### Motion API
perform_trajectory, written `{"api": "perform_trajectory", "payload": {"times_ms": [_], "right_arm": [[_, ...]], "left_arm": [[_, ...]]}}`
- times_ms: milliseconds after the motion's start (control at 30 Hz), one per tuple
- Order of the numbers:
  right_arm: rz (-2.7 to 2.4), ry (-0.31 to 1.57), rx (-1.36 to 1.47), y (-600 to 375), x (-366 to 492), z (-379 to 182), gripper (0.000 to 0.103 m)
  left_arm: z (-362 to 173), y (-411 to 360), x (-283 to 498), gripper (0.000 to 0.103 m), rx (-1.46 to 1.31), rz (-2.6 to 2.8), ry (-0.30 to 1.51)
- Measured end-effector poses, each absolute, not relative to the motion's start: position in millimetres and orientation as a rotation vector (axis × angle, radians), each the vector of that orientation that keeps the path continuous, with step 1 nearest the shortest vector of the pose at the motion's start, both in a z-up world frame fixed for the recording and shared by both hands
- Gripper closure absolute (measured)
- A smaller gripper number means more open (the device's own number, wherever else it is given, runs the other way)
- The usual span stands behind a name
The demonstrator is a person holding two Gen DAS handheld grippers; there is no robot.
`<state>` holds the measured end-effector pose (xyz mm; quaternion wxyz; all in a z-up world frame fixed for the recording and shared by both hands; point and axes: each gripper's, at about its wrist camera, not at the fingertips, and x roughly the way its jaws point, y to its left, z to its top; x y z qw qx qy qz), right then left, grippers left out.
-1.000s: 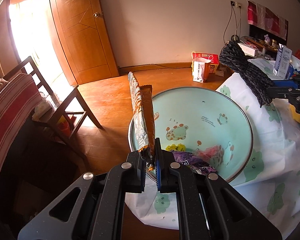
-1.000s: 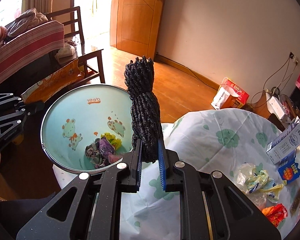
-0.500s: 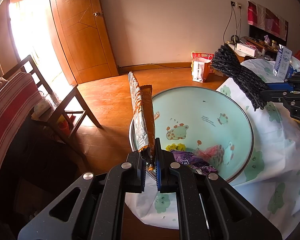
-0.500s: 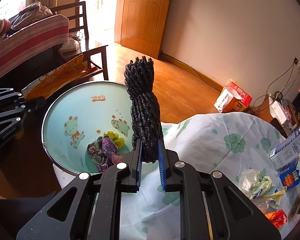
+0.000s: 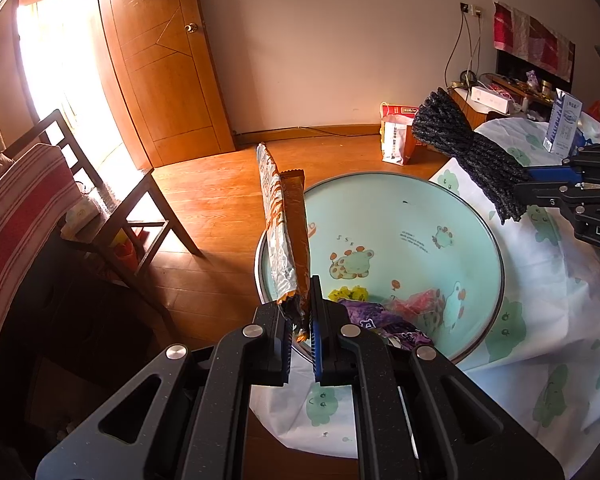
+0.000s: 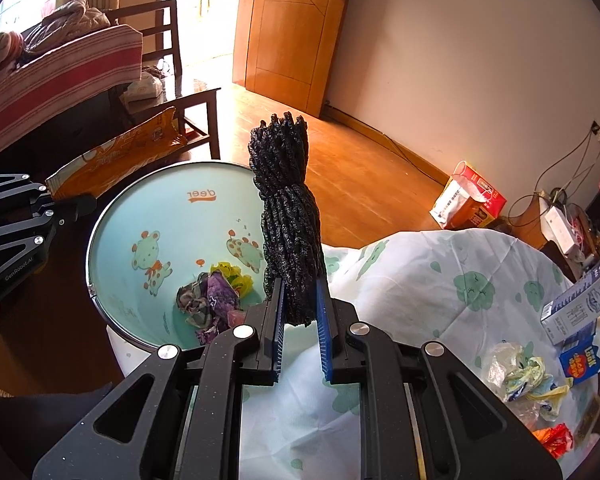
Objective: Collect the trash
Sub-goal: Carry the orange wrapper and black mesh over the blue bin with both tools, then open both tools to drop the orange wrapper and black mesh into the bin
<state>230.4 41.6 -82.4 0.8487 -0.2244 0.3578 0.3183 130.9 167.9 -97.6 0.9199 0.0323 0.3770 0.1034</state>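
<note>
A pale green basin (image 5: 440, 200) with cartoon animals sits at the table edge and holds several crumpled wrappers (image 5: 380, 312); it also shows in the right wrist view (image 6: 112, 248). My left gripper (image 5: 300, 320) is shut on an orange and silver snack bag (image 5: 286, 232), held upright over the basin's left rim. My right gripper (image 6: 300, 312) is shut on a black mesh bundle (image 6: 288, 216), held over the basin's right rim. In the left wrist view the bundle (image 5: 468, 156) and the right gripper (image 5: 540, 188) come in from the right.
The table has a white cloth with green prints (image 6: 440, 280). On it lie a milk carton (image 6: 580, 308), a blue box (image 6: 580, 360) and crumpled wrappers (image 6: 520, 376). A wooden chair (image 5: 112, 200) and a striped sofa (image 5: 16, 216) stand left. A paper bag (image 5: 396, 136) sits on the floor.
My right gripper has moved with the black bundle toward the basin, now over its rim. My left gripper holds the snack bag nearly still.
</note>
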Motion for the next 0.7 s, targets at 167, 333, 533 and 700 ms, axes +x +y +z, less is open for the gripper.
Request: {"api": "perform_trajectory", "payload": {"times_ms": [167, 333, 533, 700], "right_arm": [[0.670, 0.754, -0.477, 42.7, 230.0, -82.9, 0.087], [0.671, 0.754, -0.480, 43.3, 229.7, -83.6, 0.087], [0.673, 0.755, -0.486, 44.7, 229.7, -83.8, 0.087], [0.674, 0.754, -0.487, 45.4, 229.7, -83.6, 0.087]], "left_arm": [[-97.7, 166.5, 130.7, 0.096, 0.066, 0.211, 0.773], [-97.8, 165.8, 131.0, 0.096, 0.066, 0.208, 0.774], [-97.8, 165.3, 130.9, 0.096, 0.066, 0.209, 0.773], [-97.8, 166.0, 131.0, 0.096, 0.065, 0.209, 0.772]]}}
